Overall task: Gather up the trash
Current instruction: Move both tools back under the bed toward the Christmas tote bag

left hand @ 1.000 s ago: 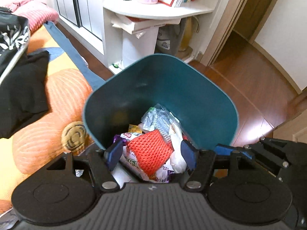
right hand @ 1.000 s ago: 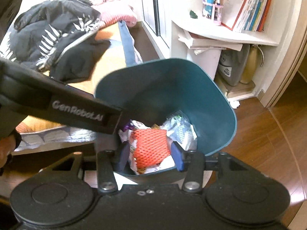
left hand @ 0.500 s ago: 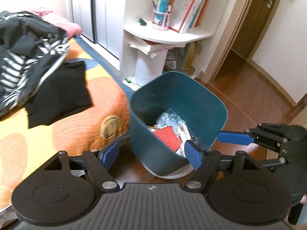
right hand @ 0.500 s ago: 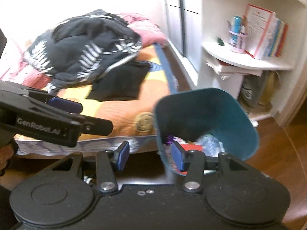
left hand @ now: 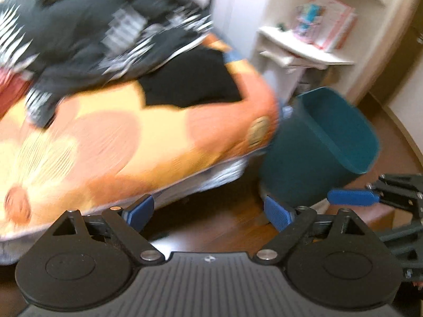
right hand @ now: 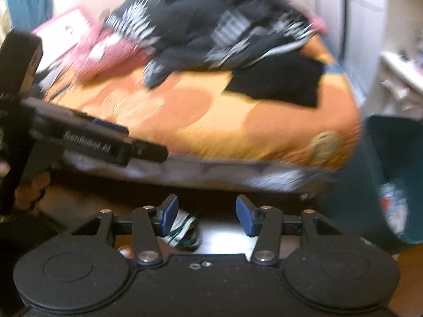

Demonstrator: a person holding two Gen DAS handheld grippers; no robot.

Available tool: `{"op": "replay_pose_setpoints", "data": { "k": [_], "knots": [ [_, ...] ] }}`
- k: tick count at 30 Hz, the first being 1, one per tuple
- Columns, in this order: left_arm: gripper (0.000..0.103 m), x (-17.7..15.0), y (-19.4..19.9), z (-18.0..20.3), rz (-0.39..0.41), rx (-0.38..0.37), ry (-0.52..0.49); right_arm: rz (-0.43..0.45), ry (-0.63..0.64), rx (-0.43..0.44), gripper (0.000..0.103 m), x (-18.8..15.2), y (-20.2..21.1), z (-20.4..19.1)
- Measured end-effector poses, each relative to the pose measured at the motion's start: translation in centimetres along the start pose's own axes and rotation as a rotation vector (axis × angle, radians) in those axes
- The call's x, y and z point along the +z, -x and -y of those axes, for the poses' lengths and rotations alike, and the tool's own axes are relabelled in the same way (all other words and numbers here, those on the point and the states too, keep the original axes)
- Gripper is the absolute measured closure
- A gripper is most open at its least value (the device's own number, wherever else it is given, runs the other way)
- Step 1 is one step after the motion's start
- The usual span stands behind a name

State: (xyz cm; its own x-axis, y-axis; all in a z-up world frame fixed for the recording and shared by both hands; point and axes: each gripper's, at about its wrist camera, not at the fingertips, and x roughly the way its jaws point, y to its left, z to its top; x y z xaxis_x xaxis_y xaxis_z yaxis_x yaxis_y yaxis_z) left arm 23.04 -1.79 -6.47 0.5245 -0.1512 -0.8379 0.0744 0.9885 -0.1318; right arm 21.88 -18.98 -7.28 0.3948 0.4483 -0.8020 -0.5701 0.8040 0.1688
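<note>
The teal trash bin (left hand: 325,142) stands on the floor at the bed's corner, now to the right of both grippers. In the right wrist view the bin (right hand: 391,158) shows some wrappers (right hand: 391,206) inside. My left gripper (left hand: 208,214) hangs over the dark floor beside the bed, its jaws opening, with nothing between them. My right gripper (right hand: 207,214) is open and holds nothing. A crumpled white and green wrapper (right hand: 182,228) lies on the floor just beyond its left finger. Both views are blurred by motion.
The bed with an orange patterned cover (left hand: 132,137) fills the middle, with black clothes (left hand: 105,31) piled on it. A white corner shelf (left hand: 304,50) with books stands behind the bin. A hand (right hand: 31,192) holds the left gripper's handle at the left edge.
Both grippers have swung left, away from above the teal bin toward the bed's side. The left jaws have spread wider. The red net piece stayed in the bin.
</note>
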Motion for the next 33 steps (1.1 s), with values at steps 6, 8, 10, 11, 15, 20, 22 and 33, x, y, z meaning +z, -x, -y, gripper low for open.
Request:
{"op": "replay_pose_setpoints", "data": {
  "k": [6, 8, 10, 11, 15, 20, 22, 33],
  "knots": [
    [0.012, -3.9, -4.3, -7.7, -0.086, 0.062, 0.045, -0.133, 0.014, 0.028, 0.054, -1.0, -8.3, -2.3],
    [0.012, -4.7, -6.0, -9.5, -0.111, 0.074, 0.027, -0.164, 0.003, 0.030, 0.054, -1.3, -10.5, -2.4],
    [0.012, -6.0, -7.5, -11.3, -0.136, 0.087, -0.002, -0.199, -0.004, 0.040, 0.054, -1.8, -13.0, -2.5],
    [0.012, -6.5, -8.5, -12.1, -0.149, 0.096, -0.024, -0.220, -0.008, 0.043, 0.054, -2.0, -14.3, -2.5],
    [0.012, -8.9, -12.6, -14.8, -0.220, 0.119, -0.133, -0.292, -0.013, 0.056, 0.054, -3.3, -18.5, -2.3],
    [0.012, -11.3, -18.0, -16.7, -0.321, 0.129, -0.240, -0.398, 0.001, 0.075, 0.054, -4.8, -23.4, -2.2],
    [0.012, -12.3, -20.0, -17.4, -0.358, 0.122, -0.286, -0.437, 0.047, 0.082, 0.054, -5.6, -25.2, -2.6],
    [0.012, -21.4, -28.3, -17.3, -0.429, 0.104, -0.751, -0.625, 0.270, 0.173, 0.054, -11.3, -34.5, -5.2]
  ]
}}
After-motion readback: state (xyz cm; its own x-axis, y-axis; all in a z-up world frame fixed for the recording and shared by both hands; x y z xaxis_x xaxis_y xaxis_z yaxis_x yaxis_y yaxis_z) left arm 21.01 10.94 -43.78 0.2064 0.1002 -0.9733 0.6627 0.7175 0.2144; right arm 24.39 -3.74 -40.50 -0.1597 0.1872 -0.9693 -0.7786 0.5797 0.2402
